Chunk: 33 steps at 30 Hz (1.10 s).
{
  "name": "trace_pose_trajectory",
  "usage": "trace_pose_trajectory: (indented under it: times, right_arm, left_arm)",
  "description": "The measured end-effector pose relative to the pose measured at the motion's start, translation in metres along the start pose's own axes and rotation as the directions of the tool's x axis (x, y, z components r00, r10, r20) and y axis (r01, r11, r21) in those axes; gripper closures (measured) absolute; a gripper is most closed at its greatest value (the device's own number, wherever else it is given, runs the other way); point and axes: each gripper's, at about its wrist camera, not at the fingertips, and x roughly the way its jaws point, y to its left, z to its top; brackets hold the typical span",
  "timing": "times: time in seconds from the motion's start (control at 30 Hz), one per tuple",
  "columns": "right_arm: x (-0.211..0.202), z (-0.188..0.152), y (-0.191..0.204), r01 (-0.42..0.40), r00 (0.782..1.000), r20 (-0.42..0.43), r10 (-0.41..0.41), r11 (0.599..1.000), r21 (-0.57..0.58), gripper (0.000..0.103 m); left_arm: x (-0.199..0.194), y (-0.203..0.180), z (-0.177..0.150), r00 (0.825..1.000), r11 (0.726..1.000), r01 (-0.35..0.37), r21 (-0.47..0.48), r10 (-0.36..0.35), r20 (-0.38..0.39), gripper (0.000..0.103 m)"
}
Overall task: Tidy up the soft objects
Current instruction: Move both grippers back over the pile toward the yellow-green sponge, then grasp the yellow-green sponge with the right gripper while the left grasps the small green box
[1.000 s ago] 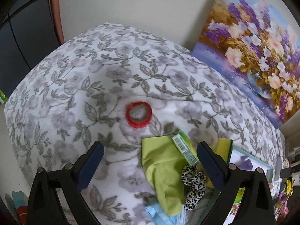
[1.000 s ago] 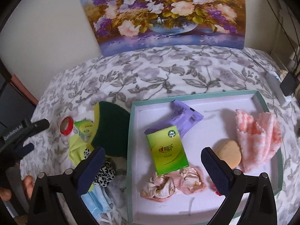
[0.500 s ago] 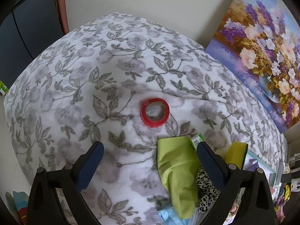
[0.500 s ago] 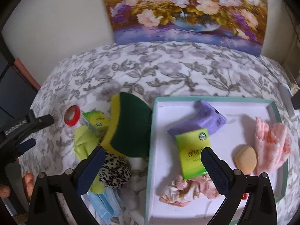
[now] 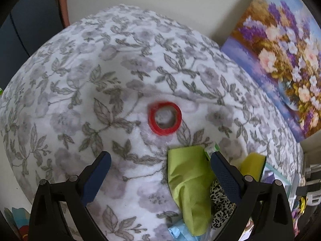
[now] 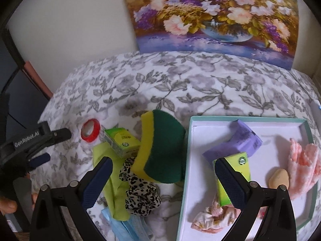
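On the floral blanket lies a pile: a green-and-yellow sponge (image 6: 162, 146), a leopard scrunchie (image 6: 140, 188), a lime cloth (image 6: 114, 192), a green tissue pack (image 6: 120, 138) and a blue face mask (image 6: 128, 229). My right gripper (image 6: 162, 178) hangs open above the sponge and scrunchie. The teal-rimmed tray (image 6: 250, 119) holds a purple pack (image 6: 240, 140), a green pack (image 6: 238, 172), a pink cloth (image 6: 305, 160), a tan puff (image 6: 279, 178) and a floral scrunchie (image 6: 208, 217). My left gripper (image 5: 160, 172) is open, just short of the red tape roll (image 5: 165, 117), beside the lime cloth (image 5: 188, 186).
A flower painting (image 6: 216, 16) leans on the wall behind the bed. Dark furniture (image 5: 24, 28) stands off the blanket's left edge. The left gripper's body (image 6: 30, 140) shows at the left of the right wrist view. Bare blanket (image 5: 90, 76) stretches left of the tape roll.
The right gripper has swung left, from over the tray to over the sponge and scrunchie. The left gripper drifted left and back, so the tape roll now sits ahead between its fingers.
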Motion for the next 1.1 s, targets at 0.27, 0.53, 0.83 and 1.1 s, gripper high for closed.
trace_pose_trajectory:
  times: [0.27, 0.53, 0.83, 1.1]
  right_arm:
    - [0.025, -0.005, 0.015, 0.039, 0.998, -0.044, -0.042, 0.998, -0.057, 0.010]
    - [0.040, -0.006, 0.023, 0.082, 0.995, -0.058, -0.087, 0.994, -0.076, 0.021]
    - [0.047, -0.003, 0.022, 0.096, 0.993, -0.062, -0.100, 0.993, -0.064, 0.032]
    - [0.044, -0.002, 0.009, 0.090, 0.994, -0.065, -0.090, 0.996, -0.009, 0.051]
  left_arm:
    - [0.018, -0.008, 0.000, 0.998, 0.999, -0.023, 0.025, 0.024, -0.057, 0.004]
    - [0.035, -0.011, 0.002, 0.993, 0.999, -0.035, 0.022, 0.038, -0.111, 0.004]
    - [0.044, -0.014, 0.003, 0.990, 1.000, -0.020, 0.006, 0.021, -0.139, 0.004]
    - [0.047, -0.012, 0.007, 0.984, 0.998, -0.012, -0.054, 0.002, -0.179, 0.004]
